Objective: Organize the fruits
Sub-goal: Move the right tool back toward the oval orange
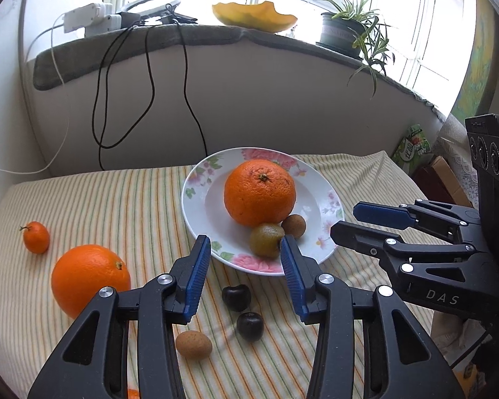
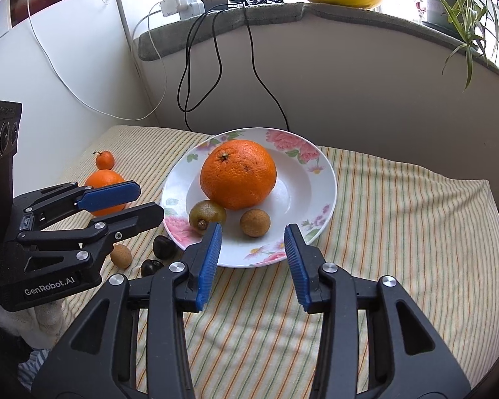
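Note:
A floral white plate [image 1: 199, 206] [image 2: 319, 179] on the striped cloth holds a big orange [image 1: 259, 193] [image 2: 238, 174], a green-brown kiwi [image 1: 266, 241] [image 2: 207, 216] and a small tan longan [image 1: 293, 225] [image 2: 254, 222]. On the cloth lie a second orange [image 1: 89, 279] [image 2: 104, 179], a small tangerine [image 1: 36, 236] [image 2: 104, 159], two dark cherries [image 1: 236, 297] [image 1: 249, 326] and another tan longan [image 1: 193, 344] [image 2: 121, 255]. My left gripper [image 1: 246, 256] [image 2: 146, 204] is open and empty above the plate's near rim. My right gripper [image 2: 252, 242] [image 1: 344, 221] is open and empty at the plate's near edge.
A windowsill behind holds a power strip [image 1: 89, 16], dangling cables [image 1: 149, 76], a yellow melon piece [image 1: 254, 15] and a potted plant [image 1: 342, 30]. A green packet [image 1: 411, 148] and boxes stand off the table's right edge.

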`<state>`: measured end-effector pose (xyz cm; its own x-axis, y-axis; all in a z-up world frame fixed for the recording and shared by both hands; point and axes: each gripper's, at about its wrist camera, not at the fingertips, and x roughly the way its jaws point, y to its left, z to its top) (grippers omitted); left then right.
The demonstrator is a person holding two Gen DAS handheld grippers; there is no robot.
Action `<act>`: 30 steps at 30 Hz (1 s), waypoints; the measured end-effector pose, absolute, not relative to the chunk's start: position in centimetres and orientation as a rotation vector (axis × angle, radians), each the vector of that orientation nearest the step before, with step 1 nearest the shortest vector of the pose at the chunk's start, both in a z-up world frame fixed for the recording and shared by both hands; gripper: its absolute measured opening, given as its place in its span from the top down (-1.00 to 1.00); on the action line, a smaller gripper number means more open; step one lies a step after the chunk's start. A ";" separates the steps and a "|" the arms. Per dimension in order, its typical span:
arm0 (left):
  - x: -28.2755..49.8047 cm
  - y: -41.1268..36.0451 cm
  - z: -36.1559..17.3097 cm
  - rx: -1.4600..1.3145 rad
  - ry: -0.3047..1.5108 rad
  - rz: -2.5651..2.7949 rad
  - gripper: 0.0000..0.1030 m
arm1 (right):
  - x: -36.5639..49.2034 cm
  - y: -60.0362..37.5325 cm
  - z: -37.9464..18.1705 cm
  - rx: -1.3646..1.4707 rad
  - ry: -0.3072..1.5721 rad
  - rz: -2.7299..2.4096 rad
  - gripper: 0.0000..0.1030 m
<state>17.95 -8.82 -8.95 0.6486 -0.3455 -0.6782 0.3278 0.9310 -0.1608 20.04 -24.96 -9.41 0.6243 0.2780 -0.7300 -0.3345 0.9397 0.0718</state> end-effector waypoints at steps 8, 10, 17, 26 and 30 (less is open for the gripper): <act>16.6 -6.0 -7.9 -0.043 0.750 -0.342 -0.23 | 19.1 -23.4 -8.0 -0.096 0.796 0.375 -0.32; 16.3 -5.1 -7.8 -0.043 0.750 -0.334 -0.23 | 19.1 -23.0 -7.6 -0.089 0.793 0.390 -0.39; 15.7 -0.7 -8.2 -0.067 0.783 -0.285 -0.24 | 19.3 -20.2 -6.4 -0.115 0.786 0.457 -0.42; 15.6 2.9 -9.0 -0.094 0.824 -0.249 -0.38 | 20.8 -15.9 -7.1 -0.113 0.838 0.553 -0.54; 15.9 3.7 -9.8 -0.132 0.855 -0.254 -0.38 | 21.9 -13.8 -7.5 -0.117 0.872 0.597 -0.54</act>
